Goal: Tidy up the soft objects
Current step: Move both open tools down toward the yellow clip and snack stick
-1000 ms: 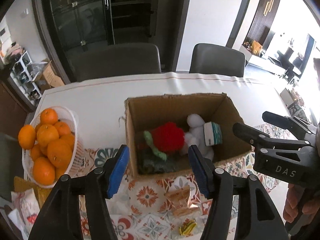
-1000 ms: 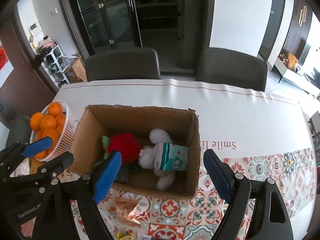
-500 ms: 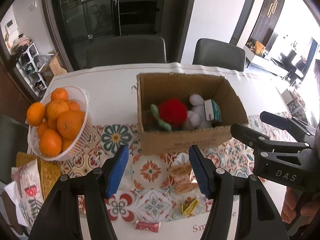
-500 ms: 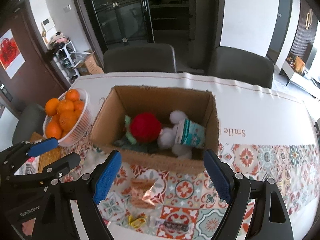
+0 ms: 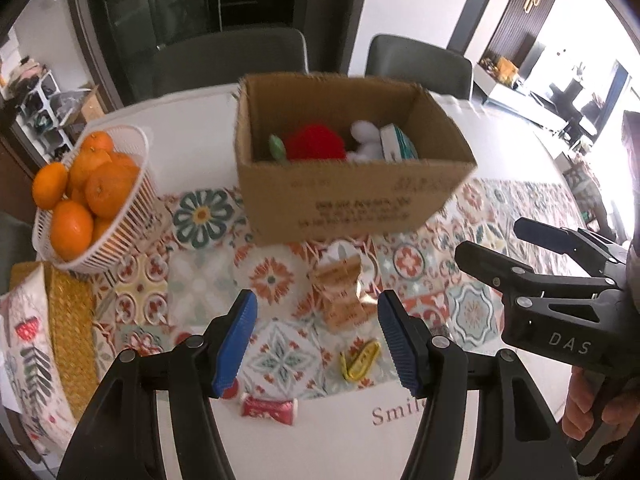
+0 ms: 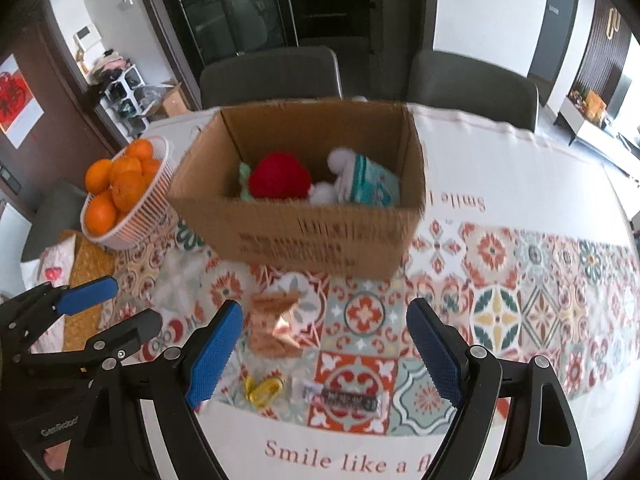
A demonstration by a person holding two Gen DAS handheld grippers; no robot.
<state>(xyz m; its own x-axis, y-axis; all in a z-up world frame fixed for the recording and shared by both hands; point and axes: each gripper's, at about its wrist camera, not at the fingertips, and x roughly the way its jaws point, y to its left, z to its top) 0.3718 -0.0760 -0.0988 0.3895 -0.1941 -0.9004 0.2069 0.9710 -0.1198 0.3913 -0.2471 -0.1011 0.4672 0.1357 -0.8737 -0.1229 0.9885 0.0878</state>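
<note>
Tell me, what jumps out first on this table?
Probably the cardboard box mid-table, holding a bright red plush beside a white one. To its left, a white basket is piled with oranges. Small snack packets lie in front of the box.

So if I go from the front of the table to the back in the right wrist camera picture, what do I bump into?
Near to far: the yellow candy wrapper, then the crinkly clear snack bag, then the cardboard box, with the red plush toy inside it, and last the grey chairs behind the table.
</note>
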